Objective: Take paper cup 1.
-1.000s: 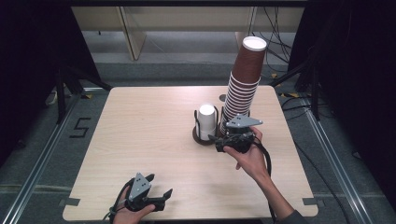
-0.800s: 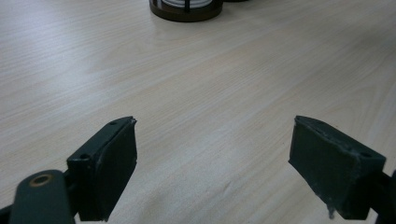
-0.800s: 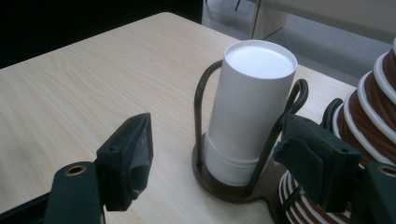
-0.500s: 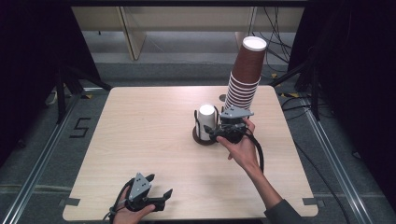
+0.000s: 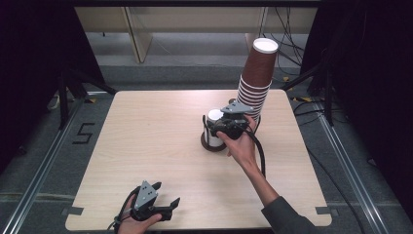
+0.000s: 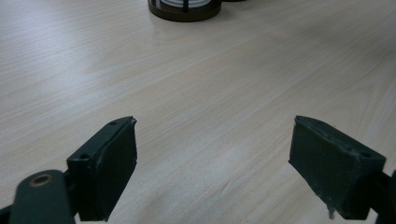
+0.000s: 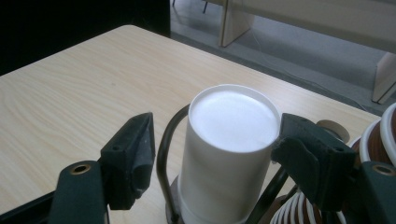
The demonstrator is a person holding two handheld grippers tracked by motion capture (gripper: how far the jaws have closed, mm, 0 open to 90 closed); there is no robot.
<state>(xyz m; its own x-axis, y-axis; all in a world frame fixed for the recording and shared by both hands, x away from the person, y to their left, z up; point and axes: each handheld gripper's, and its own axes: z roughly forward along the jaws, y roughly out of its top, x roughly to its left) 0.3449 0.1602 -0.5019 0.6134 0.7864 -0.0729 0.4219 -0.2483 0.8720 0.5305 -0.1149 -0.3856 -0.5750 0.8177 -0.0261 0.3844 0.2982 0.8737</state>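
Right gripper (image 7: 212,158) jaws apart, straddling white cup (image 7: 229,149) seated upside-down in dark wire holder (image 5: 213,142) mid-table; left gripper (image 5: 160,207) open, idle near front edge. Risk: off-centre closing tips holder, or elbow knocks tall cup stack (image 5: 255,83)

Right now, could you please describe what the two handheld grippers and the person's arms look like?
Both are black two-fingered tools. The left gripper and the right gripper each carry a grey three-cornered plate on top and trail a black cable. Their fingers are thick, flat-faced dark blocks on black arms with a brass-coloured rivet hole. A dark grey sleeve covers the right arm from about mid-forearm.
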